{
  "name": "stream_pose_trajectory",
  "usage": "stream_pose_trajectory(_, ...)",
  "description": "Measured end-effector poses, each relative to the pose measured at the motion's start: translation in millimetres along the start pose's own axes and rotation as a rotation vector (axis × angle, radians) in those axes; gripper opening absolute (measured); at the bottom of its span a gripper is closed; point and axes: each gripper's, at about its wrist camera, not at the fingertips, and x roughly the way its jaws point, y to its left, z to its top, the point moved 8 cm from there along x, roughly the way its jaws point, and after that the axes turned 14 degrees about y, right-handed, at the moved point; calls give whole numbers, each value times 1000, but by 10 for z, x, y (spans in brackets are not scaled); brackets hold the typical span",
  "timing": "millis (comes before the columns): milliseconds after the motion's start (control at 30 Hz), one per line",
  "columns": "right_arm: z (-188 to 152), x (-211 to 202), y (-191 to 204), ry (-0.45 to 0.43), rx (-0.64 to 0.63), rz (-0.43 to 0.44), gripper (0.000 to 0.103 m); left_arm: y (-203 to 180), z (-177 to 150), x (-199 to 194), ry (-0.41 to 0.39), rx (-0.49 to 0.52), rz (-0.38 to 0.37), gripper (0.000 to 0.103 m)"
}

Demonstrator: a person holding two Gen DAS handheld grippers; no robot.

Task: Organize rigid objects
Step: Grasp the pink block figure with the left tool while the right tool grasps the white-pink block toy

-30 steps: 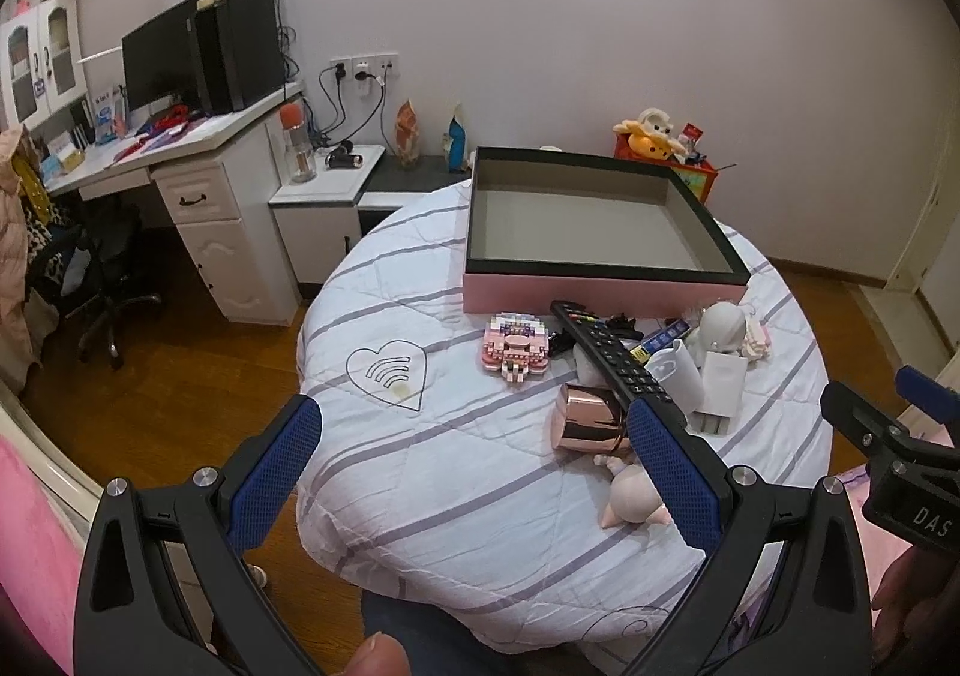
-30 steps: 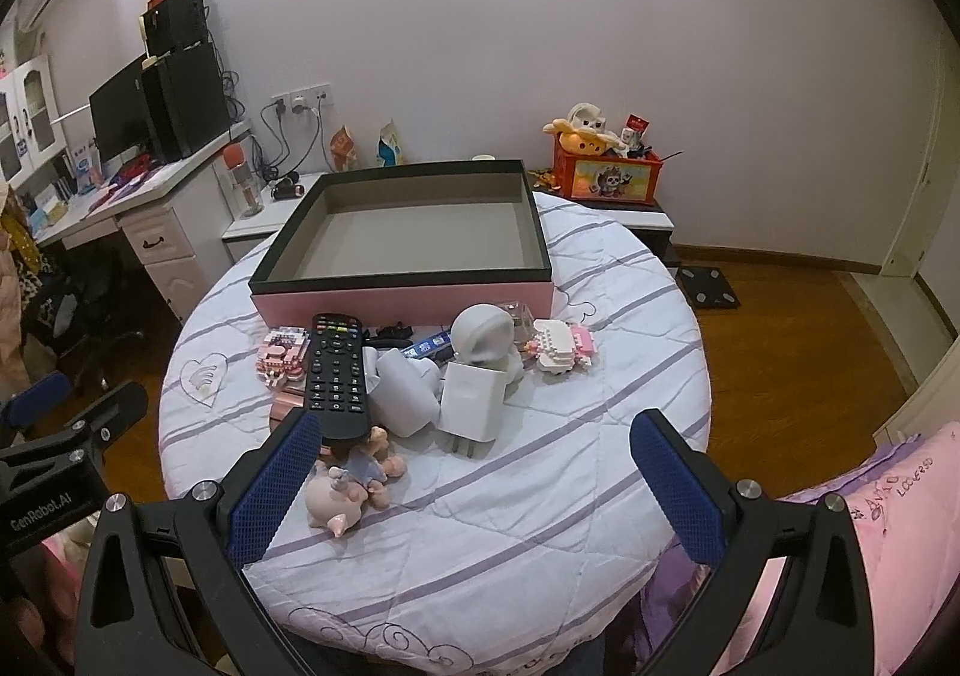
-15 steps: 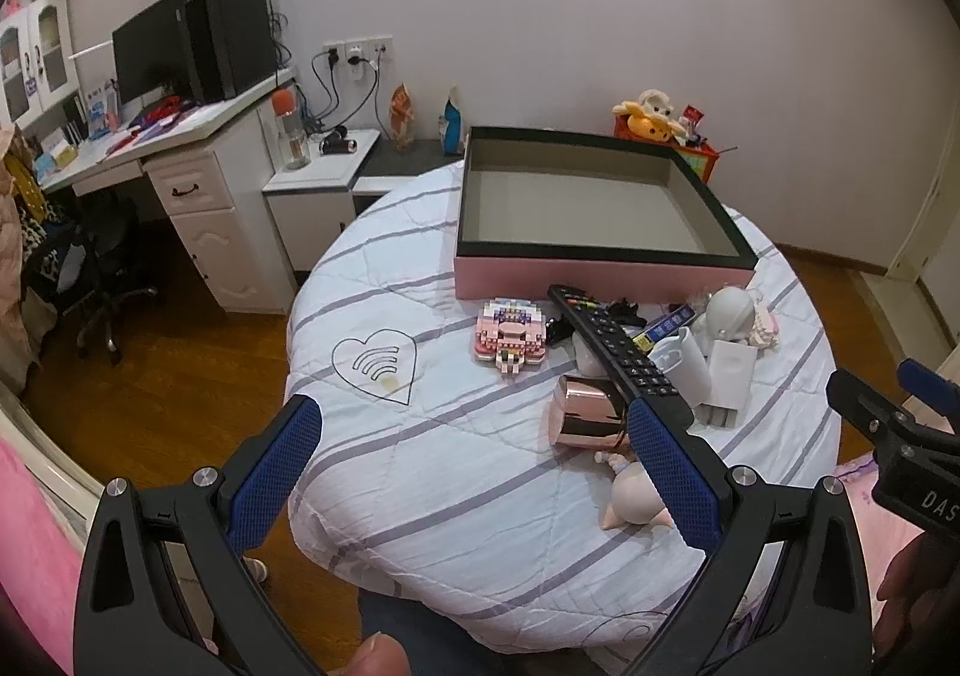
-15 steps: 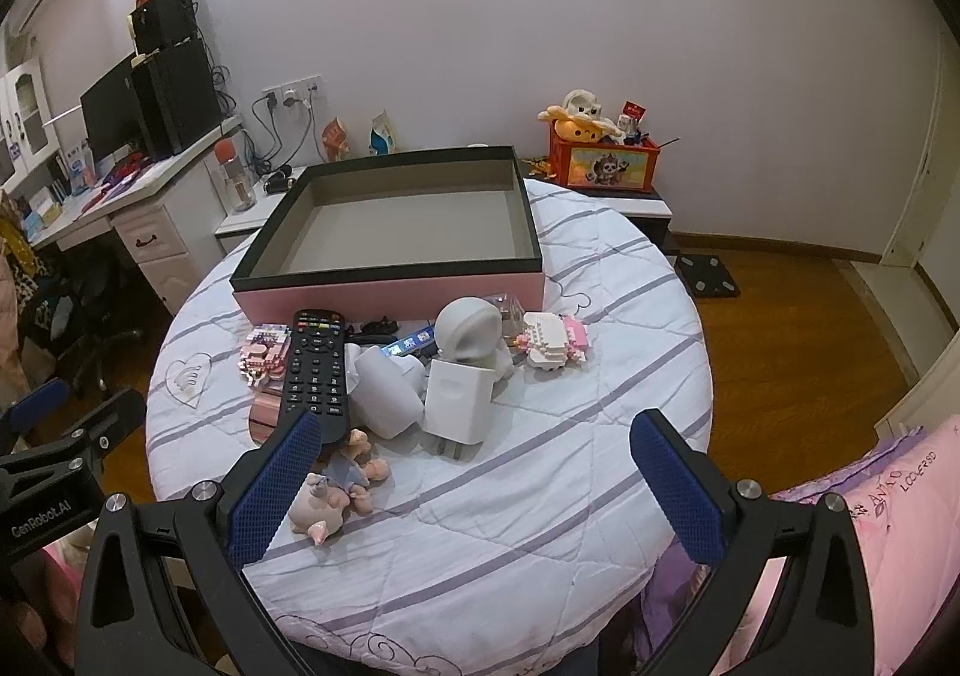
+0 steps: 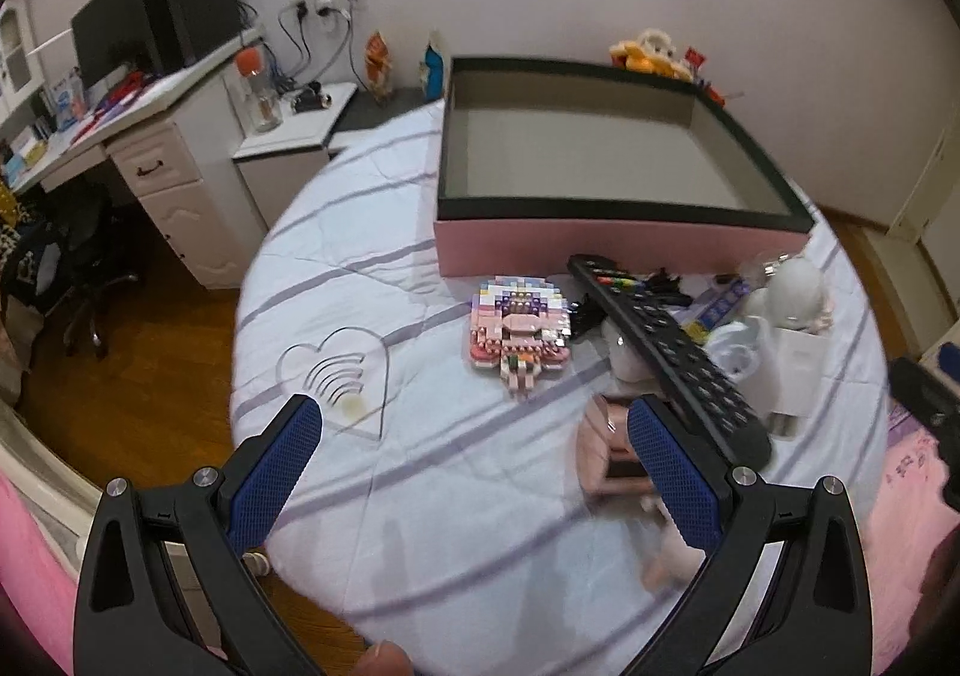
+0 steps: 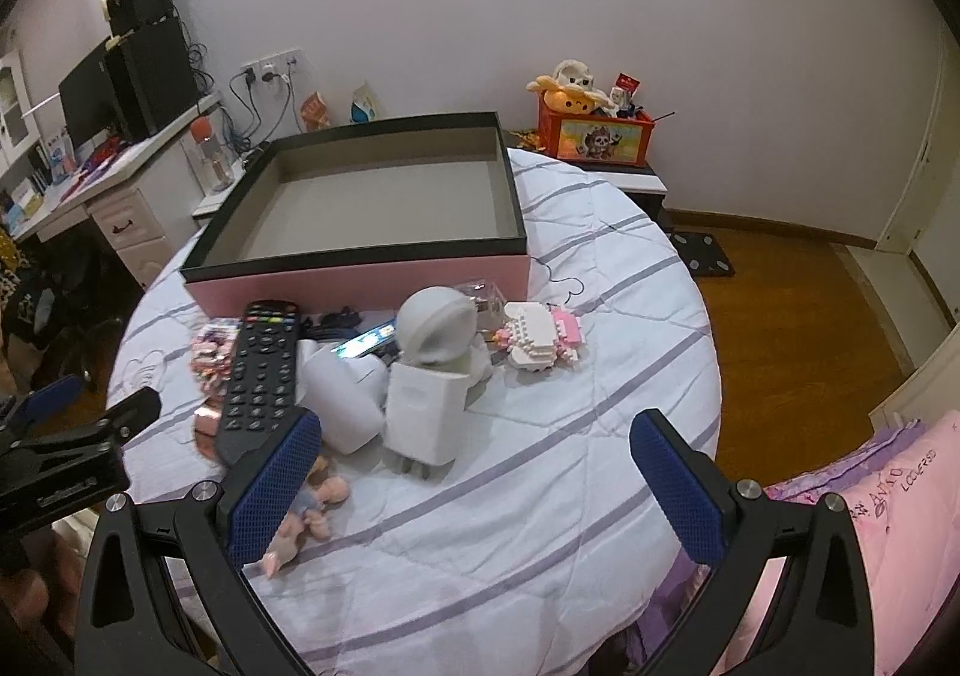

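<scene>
A pink box with a black rim (image 5: 612, 247) (image 6: 360, 277) stands open and empty at the back of the round table. In front of it lie a black remote (image 5: 666, 352) (image 6: 261, 370), a pink brick figure (image 5: 519, 331), a rose-gold cylinder (image 5: 609, 454), a white charger (image 6: 426, 412), a white round-headed toy (image 6: 438, 325), a white and pink brick model (image 6: 540, 334) and a small pig doll (image 6: 312, 508). My left gripper (image 5: 474, 472) is open above the table's front left. My right gripper (image 6: 474, 487) is open above the front, near the charger.
The table wears a white quilt with purple stripes (image 6: 540, 496). A white desk with a monitor (image 5: 150, 94) stands at the left. A toy crate (image 6: 594, 136) sits on a low stand behind the table. Wooden floor lies to the right.
Both grippers have moved forward and lower toward the table, so the objects look larger. Both stay open. Nothing on the table has moved.
</scene>
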Motion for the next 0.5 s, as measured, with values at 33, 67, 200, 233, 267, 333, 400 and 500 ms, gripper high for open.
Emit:
stream_pose_trajectory(33,17,31,-21,4,4,-1,103,-2,45,74,11,5,0,103)
stream_pose_trajectory(67,36,72,-47,11,11,-3,103,-1,81,141,23,8,-3,103)
stream_pose_trajectory(200,89,211,-129,35,27,-10,103,-19,213,390,77,19,-27,103)
stream_pose_trajectory(233,100,246,-148,42,29,-13,103,-29,237,436,87,22,-32,103)
stream_pose_trajectory(267,108,276,-160,48,32,-15,103,-27,265,478,95,24,-32,103)
stream_pose_trajectory(333,122,345,-185,64,37,-17,103,-48,302,555,109,28,-34,103)
stream_pose_trajectory(400,133,413,-208,77,41,-18,103,-55,339,618,121,21,-55,103)
stream_pose_trajectory(500,150,496,-227,93,43,-18,103,-44,389,699,134,3,-86,103)
